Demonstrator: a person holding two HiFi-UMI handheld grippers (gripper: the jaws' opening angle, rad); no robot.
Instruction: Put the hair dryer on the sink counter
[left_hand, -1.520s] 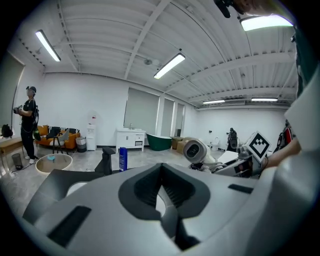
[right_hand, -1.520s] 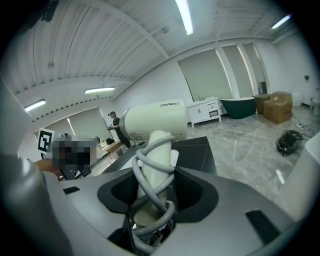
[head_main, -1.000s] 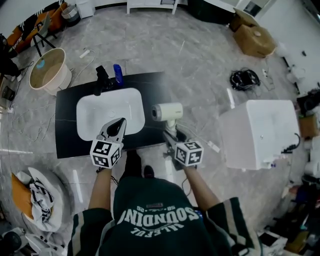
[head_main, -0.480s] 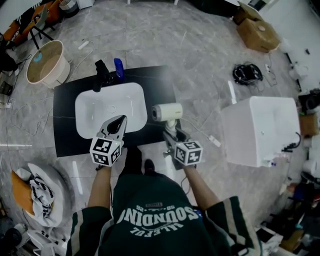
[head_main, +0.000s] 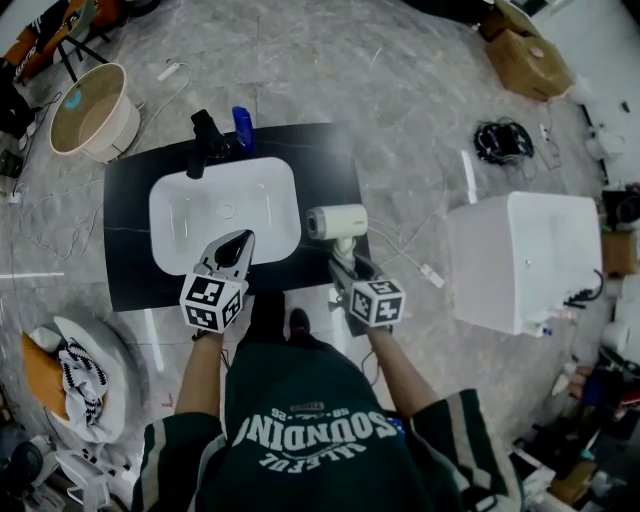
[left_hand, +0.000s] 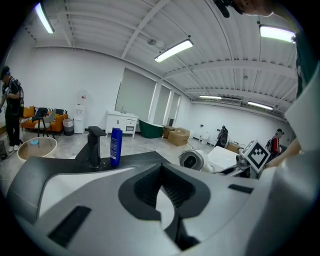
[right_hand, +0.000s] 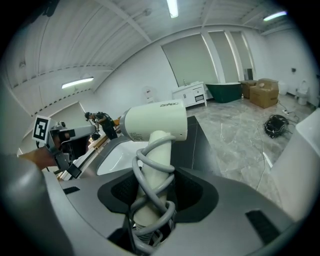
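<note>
Black sink counter (head_main: 330, 165): faucet (head_main: 203, 142), blue bottle (head_main: 242, 128) on far edge
Hair dryer (head_main: 338, 221): over right edge, barrel level, mouth toward basin (head_main: 190, 215)
Right gripper (right_hand: 154, 192): clamps cord-wrapped handle
Left gripper (head_main: 236, 243): closed, empty

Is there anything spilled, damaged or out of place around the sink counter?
Nothing is spilled or damaged. The hair dryer is held upright in the right gripper, cord wound neatly round its handle. The blue bottle stands upright beside the faucet on the sink counter. Only loose cables lie on the floor.
</note>
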